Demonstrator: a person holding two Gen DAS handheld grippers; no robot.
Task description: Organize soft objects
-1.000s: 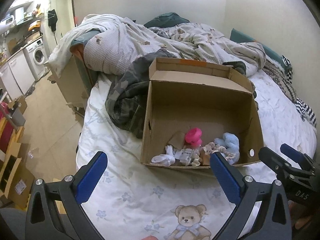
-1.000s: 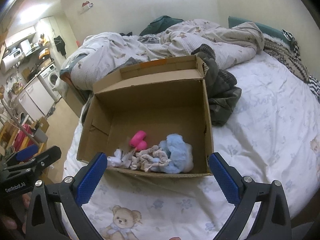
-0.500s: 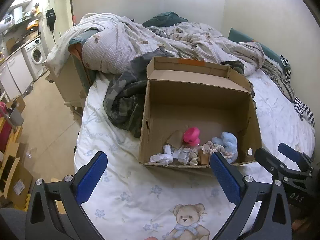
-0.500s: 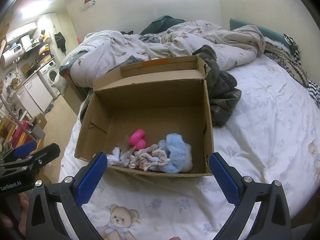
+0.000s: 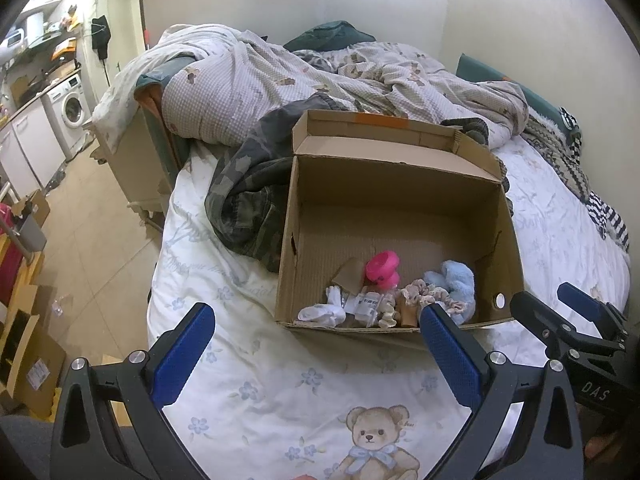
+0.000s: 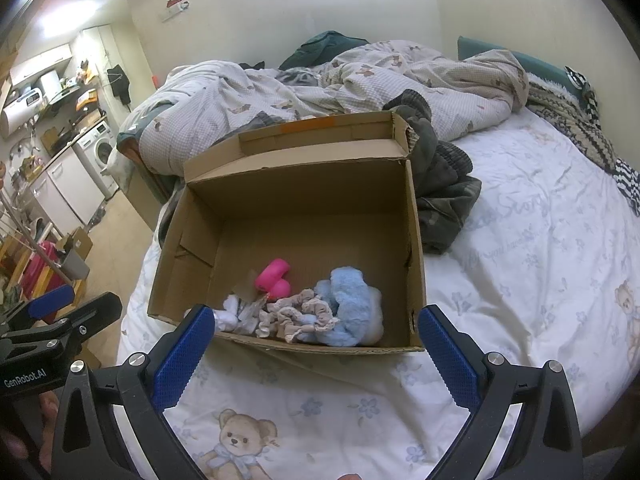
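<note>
An open cardboard box stands on the bed. Along its near wall lie a pink soft item, a light blue fluffy item, beige scrunchies and white socks. My left gripper is open and empty, above the sheet just in front of the box. My right gripper is open and empty, also in front of the box. Each gripper shows at the edge of the other's view.
The white flowered sheet with a teddy bear print covers the bed. A crumpled duvet and dark clothes lie behind and beside the box. Floor, washing machine and boxes are at the left.
Both grippers have drawn back slightly and risen, so the box sits a little farther away. Both stay open and empty. The items in the box have not moved.
</note>
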